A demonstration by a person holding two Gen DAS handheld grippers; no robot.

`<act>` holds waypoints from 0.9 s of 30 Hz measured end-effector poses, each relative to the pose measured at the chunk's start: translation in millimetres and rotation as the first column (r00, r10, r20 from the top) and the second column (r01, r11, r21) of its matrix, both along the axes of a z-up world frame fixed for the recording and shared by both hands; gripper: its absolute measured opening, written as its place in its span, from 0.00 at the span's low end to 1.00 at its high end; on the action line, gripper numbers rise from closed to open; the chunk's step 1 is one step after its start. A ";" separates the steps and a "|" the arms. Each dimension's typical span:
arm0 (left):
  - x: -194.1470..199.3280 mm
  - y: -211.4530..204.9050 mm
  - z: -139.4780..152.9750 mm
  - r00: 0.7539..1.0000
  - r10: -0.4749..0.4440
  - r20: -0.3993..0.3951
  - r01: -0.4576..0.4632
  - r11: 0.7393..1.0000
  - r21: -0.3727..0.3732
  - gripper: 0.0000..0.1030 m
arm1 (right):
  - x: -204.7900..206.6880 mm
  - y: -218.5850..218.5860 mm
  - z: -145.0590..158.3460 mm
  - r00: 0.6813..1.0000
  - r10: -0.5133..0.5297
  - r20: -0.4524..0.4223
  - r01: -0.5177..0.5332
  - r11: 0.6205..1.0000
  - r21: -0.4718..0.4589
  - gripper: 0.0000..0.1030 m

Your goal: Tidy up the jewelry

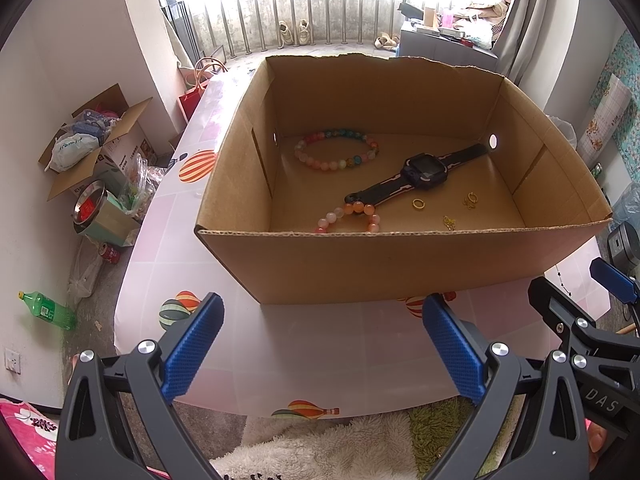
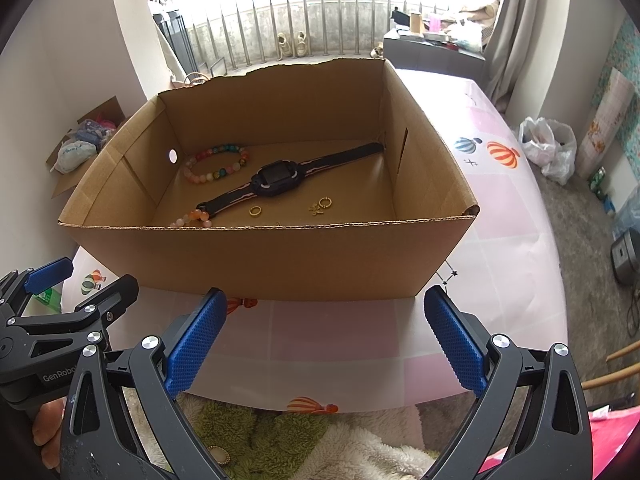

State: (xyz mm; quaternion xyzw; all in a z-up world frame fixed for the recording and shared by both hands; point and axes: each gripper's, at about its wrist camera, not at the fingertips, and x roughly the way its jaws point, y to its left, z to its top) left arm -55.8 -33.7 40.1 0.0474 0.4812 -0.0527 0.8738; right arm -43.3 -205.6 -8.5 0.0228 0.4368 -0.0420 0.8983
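An open cardboard box (image 1: 400, 264) (image 2: 280, 256) stands on the table. Inside lie a multicoloured bead bracelet (image 1: 336, 155) (image 2: 216, 164), a dark watch (image 1: 420, 172) (image 2: 280, 178), an orange-pink bead bracelet (image 1: 352, 216) (image 2: 192, 218), a gold ring (image 1: 418, 203) (image 2: 255, 211), gold earrings (image 1: 470, 200) (image 2: 320, 205) and a small gold chain (image 1: 449, 223). My left gripper (image 1: 322, 312) is open and empty in front of the box. My right gripper (image 2: 326, 308) is open and empty beside it. A thin dark necklace (image 1: 564, 280) (image 2: 450, 276) lies on the table at the box's right corner.
The table (image 1: 320, 352) has a pink balloon-print cover and its near edge is just under the grippers. On the floor at left are a cardboard box of clutter (image 1: 96, 140), a metal bowl (image 1: 90, 208) and a green bottle (image 1: 48, 310). A white bag (image 2: 548, 148) lies right.
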 end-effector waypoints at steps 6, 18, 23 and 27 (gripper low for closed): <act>0.2 -0.1 0.1 1.000 0.000 -0.001 0.000 1.000 0.000 0.95 | -0.3 -0.7 -0.3 1.000 0.001 -0.001 -0.001 1.000 0.002 0.92; -1.0 0.6 -1.0 1.000 0.000 -0.001 0.000 1.000 0.001 0.95 | -0.6 -0.7 -0.4 1.000 -0.001 -0.004 0.001 1.000 0.004 0.92; -0.9 0.6 -1.0 1.000 -0.001 -0.002 0.001 1.000 0.001 0.95 | -1.0 -0.6 -0.4 1.000 -0.001 -0.004 0.002 1.000 0.003 0.92; -0.9 0.4 -0.9 1.000 0.000 -0.002 0.000 1.000 0.001 0.95 | -0.3 -0.6 -0.6 1.000 -0.001 -0.004 0.001 1.000 0.004 0.92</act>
